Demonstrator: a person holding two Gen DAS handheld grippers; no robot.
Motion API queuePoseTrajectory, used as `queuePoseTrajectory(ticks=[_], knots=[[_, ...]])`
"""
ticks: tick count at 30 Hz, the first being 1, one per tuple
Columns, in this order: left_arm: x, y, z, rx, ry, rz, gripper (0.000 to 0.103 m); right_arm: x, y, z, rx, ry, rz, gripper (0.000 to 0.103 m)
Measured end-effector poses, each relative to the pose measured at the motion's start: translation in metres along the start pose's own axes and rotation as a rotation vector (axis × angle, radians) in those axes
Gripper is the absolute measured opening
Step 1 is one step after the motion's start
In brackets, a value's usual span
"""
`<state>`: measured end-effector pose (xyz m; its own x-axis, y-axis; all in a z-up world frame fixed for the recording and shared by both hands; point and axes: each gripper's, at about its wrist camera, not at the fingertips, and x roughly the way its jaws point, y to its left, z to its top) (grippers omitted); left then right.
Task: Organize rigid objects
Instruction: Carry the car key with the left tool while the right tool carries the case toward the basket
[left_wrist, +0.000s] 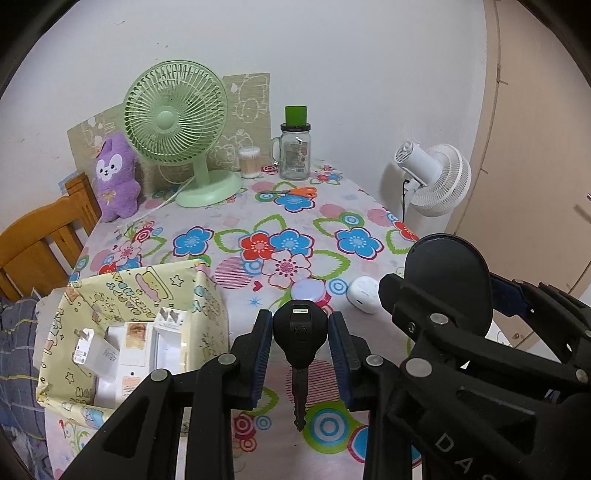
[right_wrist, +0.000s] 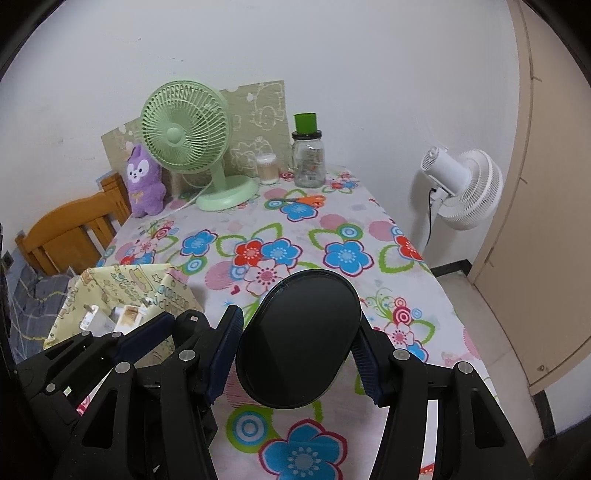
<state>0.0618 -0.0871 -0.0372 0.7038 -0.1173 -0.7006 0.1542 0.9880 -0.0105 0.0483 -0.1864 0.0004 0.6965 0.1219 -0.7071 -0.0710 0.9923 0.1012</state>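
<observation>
Left wrist view: the left hand-held gripper is clamped on a black key, its pads pressing the key's head from both sides and the blade hanging down toward the camera, clear of the flowered worktop. To its left stands an open box lined with yellow patterned paper, already holding a white charger and some small white cartons. A pink-and-lilac round case and a white earbud case lie on the cloth just beyond the key. The right hand-held gripper comes in from the right edge, carrying a black oval case.

Right wrist view: the right hand-held gripper is clamped on that oval case, pads on its two long sides, lifted above the cloth. The left hand-held gripper sits just beside it on the left, in front of the box.

Both things look bound for the box. To do it well, I would take them one at a time: the left tool is nearer, so swing the key over the open space first, lower it until the blade is inside the walls, then let go. The oval case is wide; bring it in flat and over a free patch, so it does not catch the paper rim or tip the cartons.
</observation>
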Motion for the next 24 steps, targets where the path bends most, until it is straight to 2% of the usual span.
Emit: queuePoseTrajectory(ticks=[24], knots=[[-0.008,0.049,0.007,-0.013,-0.006,0.046,0.031,0.01,0.05,0.015,-0.029,-0.008,0.063,0.06]])
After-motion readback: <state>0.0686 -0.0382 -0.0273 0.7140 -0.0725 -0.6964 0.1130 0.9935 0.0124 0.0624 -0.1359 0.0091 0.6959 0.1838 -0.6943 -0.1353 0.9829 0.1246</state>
